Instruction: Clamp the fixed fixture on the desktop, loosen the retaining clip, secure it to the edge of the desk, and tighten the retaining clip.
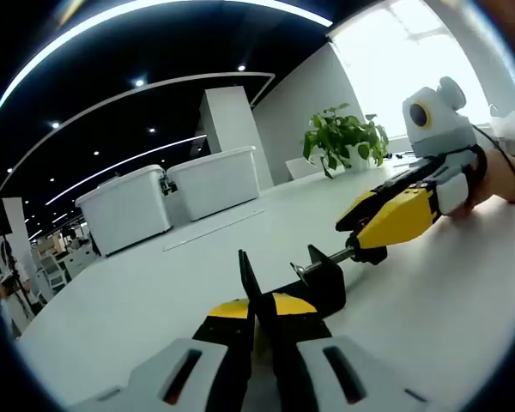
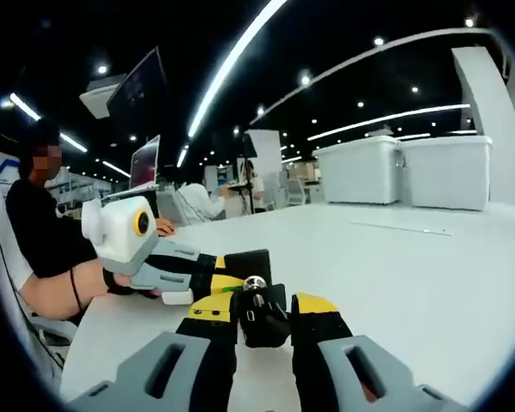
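- Risk: my left gripper (image 1: 256,319) pinches only the near end of the black clamp (image 1: 319,285). Turning the screw from the other side could twist the body out of that thin hold, I reckon.
- Risk: the screw knob (image 2: 255,282) is small and sits between my right jaws. If they grip off-centre, I'd expect them to slip round it rather than turn it.
- Risk: the clamp sits out on the open white desk (image 1: 154,292), with no desk edge near it in the left gripper view. Carrying it over with the screw slack could let it sag or drop.
- Left gripper: jaws drawn nearly together, grasping the clamp body, which stands up between the tips.
- Right gripper (image 2: 263,319): jaws close on either side of the knob end. I can't tell whether they are clenched on it or just bracketing it.
- Layout: in the left gripper view the threaded rod (image 1: 322,262) runs from the clamp away to the right, into my right gripper.
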Available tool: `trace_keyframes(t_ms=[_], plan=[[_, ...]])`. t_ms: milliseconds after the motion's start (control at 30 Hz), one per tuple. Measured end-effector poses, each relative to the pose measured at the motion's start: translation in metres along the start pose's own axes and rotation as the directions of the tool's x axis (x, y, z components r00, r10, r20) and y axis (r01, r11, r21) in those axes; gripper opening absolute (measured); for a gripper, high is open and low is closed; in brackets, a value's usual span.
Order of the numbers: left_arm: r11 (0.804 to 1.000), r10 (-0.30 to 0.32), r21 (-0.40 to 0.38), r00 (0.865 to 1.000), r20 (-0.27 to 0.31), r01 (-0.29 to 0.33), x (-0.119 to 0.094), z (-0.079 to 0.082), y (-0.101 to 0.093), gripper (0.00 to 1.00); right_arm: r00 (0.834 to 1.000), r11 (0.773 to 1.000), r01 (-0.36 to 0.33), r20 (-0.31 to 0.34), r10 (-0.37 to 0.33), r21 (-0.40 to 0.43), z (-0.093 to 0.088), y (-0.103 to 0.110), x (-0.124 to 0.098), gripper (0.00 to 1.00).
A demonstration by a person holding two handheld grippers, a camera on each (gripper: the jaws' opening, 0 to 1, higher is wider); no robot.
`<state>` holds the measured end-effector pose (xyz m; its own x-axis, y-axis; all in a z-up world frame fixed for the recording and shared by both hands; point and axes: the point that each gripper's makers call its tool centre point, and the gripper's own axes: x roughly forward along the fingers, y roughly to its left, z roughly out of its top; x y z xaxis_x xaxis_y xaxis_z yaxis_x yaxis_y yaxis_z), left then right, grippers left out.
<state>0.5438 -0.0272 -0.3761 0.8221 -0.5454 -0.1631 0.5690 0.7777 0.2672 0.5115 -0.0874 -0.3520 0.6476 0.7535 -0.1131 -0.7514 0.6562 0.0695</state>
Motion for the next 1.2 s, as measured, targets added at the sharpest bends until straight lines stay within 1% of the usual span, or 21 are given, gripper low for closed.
trace_keyframes(t_ms=[100, 167, 233, 267, 300, 367, 400, 433, 500, 533, 567, 633, 667, 700, 733, 767, 800, 933, 1033, 1133, 1200], plan=[[1.0, 0.0, -0.001, 1.0, 0.001, 0.0, 0.0, 0.0, 0.0, 0.07, 1.0, 1.0, -0.005, 0.006, 0.005, -0.003, 0.001, -0.001, 0.0, 0.22], [1.0, 0.0, -0.003, 1.0, 0.0, 0.0, 0.0, 0.0, 0.0, 0.07, 1.0, 0.999, -0.002, 0.013, 0.003, -0.042, 0.001, 0.001, 0.0, 0.22], [1.0, 0.0, -0.005, 1.0, 0.0, 0.0, 0.001, 0.0, 0.0, 0.07, 1.0, 0.991, 0.009, 0.02, -0.007, -0.132, 0.002, 0.001, 0.001, 0.21], [1.0, 0.0, -0.004, 1.0, 0.001, 0.0, 0.0, 0.0, 0.0, 0.07, 1.0, 0.978, 0.017, 0.019, -0.013, -0.208, 0.001, 0.002, 0.001, 0.21], [1.0, 0.001, -0.003, 1.0, 0.001, -0.001, 0.0, 0.0, -0.001, 0.07, 1.0, 0.955, 0.026, 0.016, -0.023, -0.295, 0.0, 0.003, 0.001, 0.21], [1.0, 0.001, -0.003, 1.0, 0.001, -0.001, 0.0, 0.0, -0.001, 0.07, 0.999, 0.89, 0.041, 0.015, -0.039, -0.453, -0.002, 0.007, 0.002, 0.21], [1.0, 0.001, -0.002, 1.0, 0.001, -0.001, -0.001, 0.0, -0.002, 0.07, 0.999, 0.881, 0.047, 0.024, -0.041, -0.47, -0.002, 0.008, 0.003, 0.21], [1.0, 0.001, -0.002, 1.0, 0.002, -0.001, -0.001, 0.0, -0.002, 0.07, 0.999, 0.894, 0.049, 0.023, -0.044, -0.445, -0.003, 0.008, 0.003, 0.21], [1.0, 0.0, -0.002, 1.0, 0.002, 0.0, -0.002, 0.0, -0.002, 0.07, 0.998, 0.902, 0.061, 0.029, -0.053, -0.428, -0.002, 0.005, 0.003, 0.21], [1.0, 0.001, 0.0, 1.0, 0.002, -0.001, -0.003, 0.0, -0.003, 0.07, 0.998, 0.911, 0.066, 0.029, -0.059, -0.408, -0.002, 0.004, 0.003, 0.21], [1.0, 0.001, 0.0, 1.0, 0.002, -0.001, -0.003, 0.0, -0.003, 0.07, 0.997, 0.927, 0.071, 0.028, -0.065, -0.368, -0.002, 0.003, 0.003, 0.21], [1.0, 0.001, -0.001, 1.0, 0.002, -0.001, -0.003, 0.0, -0.003, 0.07, 0.997, 0.963, 0.07, 0.027, -0.066, -0.259, 0.0, 0.001, 0.002, 0.22], [1.0, 0.001, 0.0, 1.0, 0.002, -0.001, -0.004, 0.0, -0.003, 0.07, 0.998, 0.98, 0.053, 0.032, -0.048, -0.189, 0.003, 0.003, 0.002, 0.24], [1.0, 0.001, -0.001, 1.0, 0.003, -0.001, -0.005, 0.0, -0.004, 0.07, 0.999, 0.992, 0.026, 0.032, -0.022, -0.124, 0.005, 0.005, 0.001, 0.25], [1.0, 0.001, -0.001, 1.0, 0.003, -0.001, -0.005, 0.0, -0.004, 0.07, 1.0, 0.998, 0.002, 0.023, -0.001, -0.068, 0.005, 0.006, 0.0, 0.27], [1.0, 0.001, -0.002, 1.0, 0.002, -0.001, -0.005, 0.0, -0.004, 0.07, 1.0, 1.0, -0.016, 0.02, 0.017, -0.023, 0.005, 0.007, 0.0, 0.3], [1.0, 0.001, -0.002, 1.0, 0.003, -0.001, -0.005, 0.0, -0.004, 0.07, 1.0, 1.0, -0.026, 0.014, 0.026, 0.008, 0.005, 0.007, -0.001, 0.3], [1.0, 0.001, 0.0, 1.0, 0.003, -0.001, -0.007, 0.0, -0.004, 0.07, 1.0, 0.998, -0.02, 0.003, 0.02, 0.061, 0.005, 0.002, 0.001, 0.29], [1.0, 0.002, 0.003, 1.0, 0.004, -0.002, -0.008, -0.001, -0.005, 0.07, 1.0, 0.998, -0.005, -0.006, 0.005, 0.063, 0.002, 0.0, 0.003, 0.27], [1.0, 0.001, 0.002, 1.0, 0.004, -0.001, -0.01, -0.001, -0.005, 0.07, 1.0, 0.998, 0.015, -0.011, -0.015, 0.056, 0.0, -0.003, 0.004, 0.24], [1.0, 0.001, 0.003, 1.0, 0.004, -0.001, -0.01, -0.001, -0.005, 0.07, 1.0, 0.998, 0.012, -0.007, -0.011, 0.057, 0.0, -0.002, 0.004, 0.24]])
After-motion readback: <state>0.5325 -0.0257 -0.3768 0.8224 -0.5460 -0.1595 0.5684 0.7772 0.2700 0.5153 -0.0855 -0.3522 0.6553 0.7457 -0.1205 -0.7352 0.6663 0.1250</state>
